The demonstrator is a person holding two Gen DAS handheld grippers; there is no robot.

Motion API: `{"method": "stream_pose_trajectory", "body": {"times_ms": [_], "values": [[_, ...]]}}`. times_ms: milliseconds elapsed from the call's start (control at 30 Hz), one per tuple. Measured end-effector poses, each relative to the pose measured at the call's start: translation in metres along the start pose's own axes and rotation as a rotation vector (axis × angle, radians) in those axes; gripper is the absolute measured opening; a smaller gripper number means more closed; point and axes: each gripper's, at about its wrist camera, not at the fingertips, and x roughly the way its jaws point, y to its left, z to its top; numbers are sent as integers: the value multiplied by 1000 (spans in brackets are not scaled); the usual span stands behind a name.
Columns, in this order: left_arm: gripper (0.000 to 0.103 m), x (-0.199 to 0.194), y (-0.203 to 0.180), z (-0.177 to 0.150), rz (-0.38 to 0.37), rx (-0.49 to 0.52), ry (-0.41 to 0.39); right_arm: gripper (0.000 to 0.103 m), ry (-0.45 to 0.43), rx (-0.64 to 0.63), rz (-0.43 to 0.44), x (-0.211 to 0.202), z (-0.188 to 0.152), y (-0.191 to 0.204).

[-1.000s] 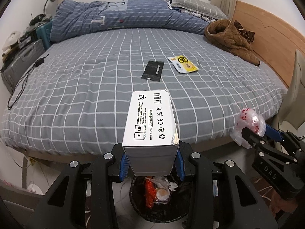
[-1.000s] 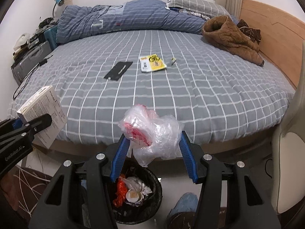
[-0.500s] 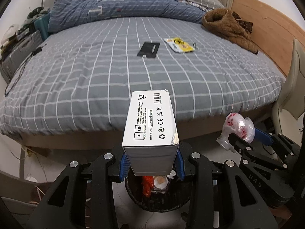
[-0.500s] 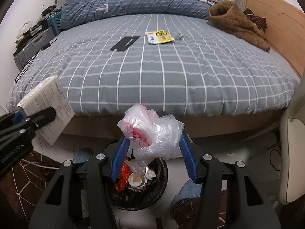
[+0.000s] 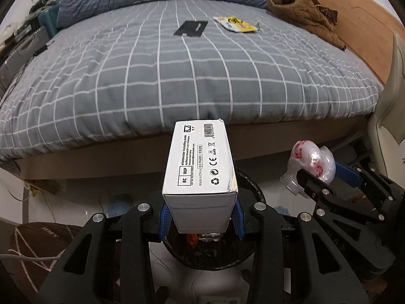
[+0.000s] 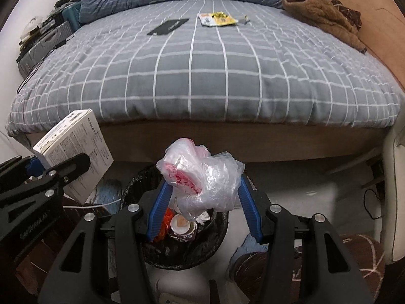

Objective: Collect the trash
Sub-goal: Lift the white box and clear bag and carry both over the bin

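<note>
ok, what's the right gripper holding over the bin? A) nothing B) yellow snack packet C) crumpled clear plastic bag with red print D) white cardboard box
C: in the right wrist view the right gripper has its blue pads pressed on a crumpled clear plastic bag with red print, above the black trash bin. The white box sits in the left gripper, and the yellow packet lies on the bed.

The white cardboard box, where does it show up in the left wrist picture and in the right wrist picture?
Left wrist view: the white cardboard box sits at centre, clamped in the left claw, above the black trash bin.
Right wrist view: the box is at the left edge, tilted.
Shared landmark: the black trash bin below both claws.
</note>
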Motion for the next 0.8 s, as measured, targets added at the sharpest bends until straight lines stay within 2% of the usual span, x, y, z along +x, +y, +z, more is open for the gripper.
{"method": "stream_pose_trajectory", "body": {"times_ms": [333, 633, 800], "values": [[38, 42, -14, -6, -17, 8, 82, 51, 38, 53, -22, 17, -5, -33], [40, 61, -27, -8, -10, 47, 102, 51, 65, 68, -33, 28, -11, -44], [62, 64, -17, -10, 8, 44, 75, 52, 78, 51, -25, 35, -10, -34]]}}
